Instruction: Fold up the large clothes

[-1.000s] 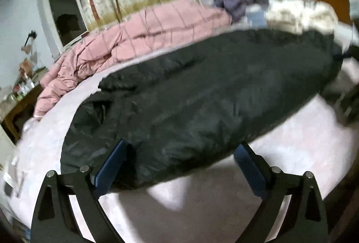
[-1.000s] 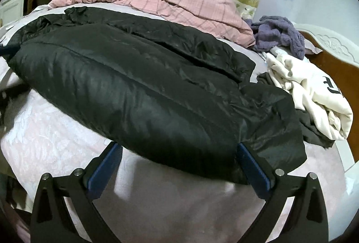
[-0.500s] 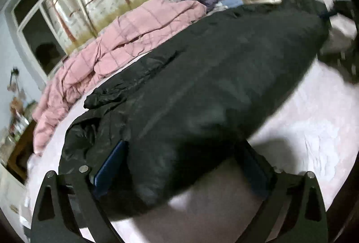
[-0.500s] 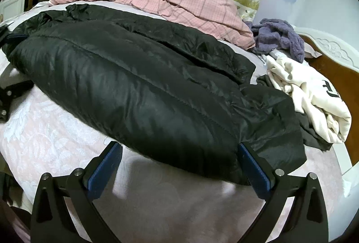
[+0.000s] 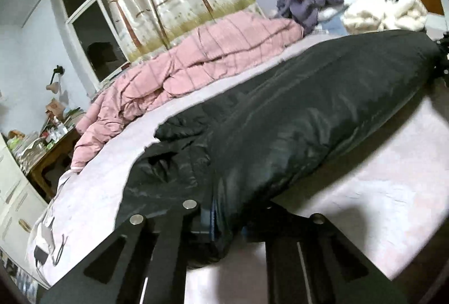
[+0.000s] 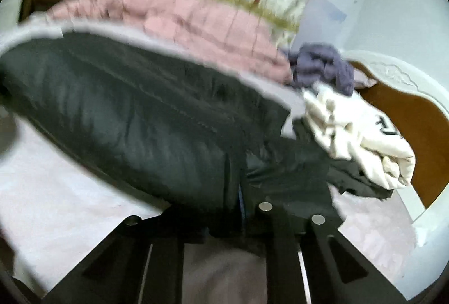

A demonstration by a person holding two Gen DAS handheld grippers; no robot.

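Black puffer jacket [image 5: 294,119] lies lengthwise across the pink bedsheet [image 5: 387,186], near the bed's front edge. Left gripper [image 5: 224,220] is closing, its jaws pinching the jacket's near hem at the left end. Right gripper [image 6: 241,203] is closing likewise on the right end. Pink checked quilt [image 5: 196,65] lies far behind.

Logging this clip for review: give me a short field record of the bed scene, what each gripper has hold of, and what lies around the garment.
setting: bed with pale pink sheet
task garment: black puffer coat, lying lengthwise across the sheet
left gripper: jaws closing, near edge of the coat pinched between them
right gripper: jaws closing, near edge of the coat pinched between them
behind coat: pink checked quilt
near headboard: purple knit, cream garment
image quality: right wrist view blurred
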